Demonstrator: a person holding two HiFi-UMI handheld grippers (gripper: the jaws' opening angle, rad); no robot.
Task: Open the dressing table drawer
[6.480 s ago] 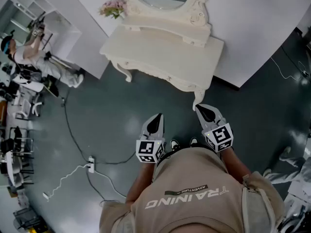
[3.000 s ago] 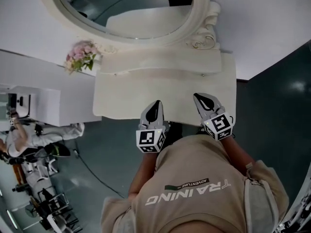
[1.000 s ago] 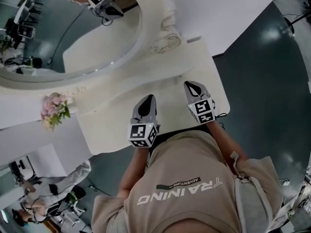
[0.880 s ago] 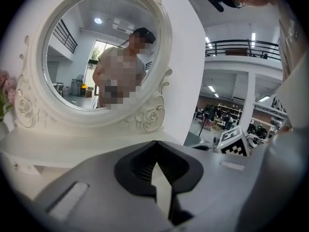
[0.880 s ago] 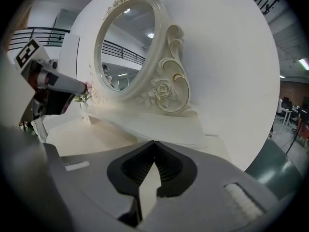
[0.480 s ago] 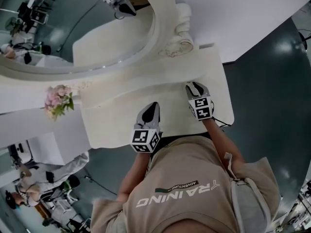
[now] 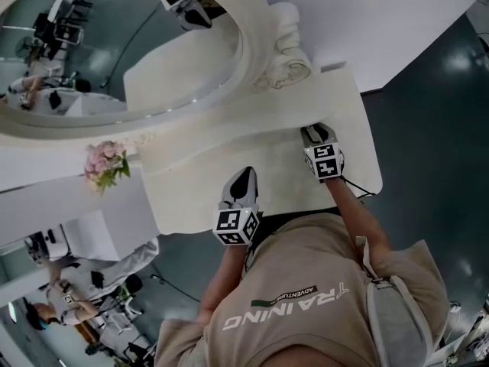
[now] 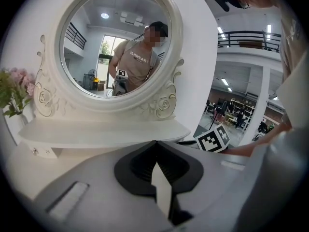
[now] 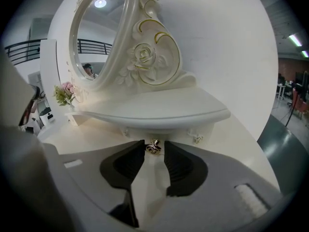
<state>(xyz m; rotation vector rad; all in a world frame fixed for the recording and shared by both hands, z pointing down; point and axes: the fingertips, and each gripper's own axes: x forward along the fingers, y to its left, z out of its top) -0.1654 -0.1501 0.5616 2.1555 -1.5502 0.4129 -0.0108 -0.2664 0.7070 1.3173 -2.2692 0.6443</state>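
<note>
The cream dressing table [image 7: 200, 180] fills the head view, with an oval mirror [image 7: 137, 44] above a raised shelf [image 9: 159, 106]. A small drawer front [image 9: 166, 132] sits under that shelf and bears a metal knob [image 9: 153, 147]. My right gripper [image 9: 154, 151] is open low over the table top, and the knob stands between its fingertips with no pad touching it. In the head view the right gripper [image 7: 313, 133] points at the shelf's right part. My left gripper [image 7: 244, 177] is shut and empty above the table's front edge, jaws meeting [image 8: 155, 145].
Pink flowers [image 7: 105, 167] stand at the table's left end. Two smaller knobs [image 9: 197, 138] flank the middle one under the shelf. A white wall [image 7: 382, 14] backs the table, and dark floor [image 7: 435, 128] lies to its right. Another person [image 7: 84, 281] is at lower left.
My right gripper has sunk to the table top and moved in toward the shelf. The left gripper has shifted slightly toward the front edge. The head view has swung a little.
</note>
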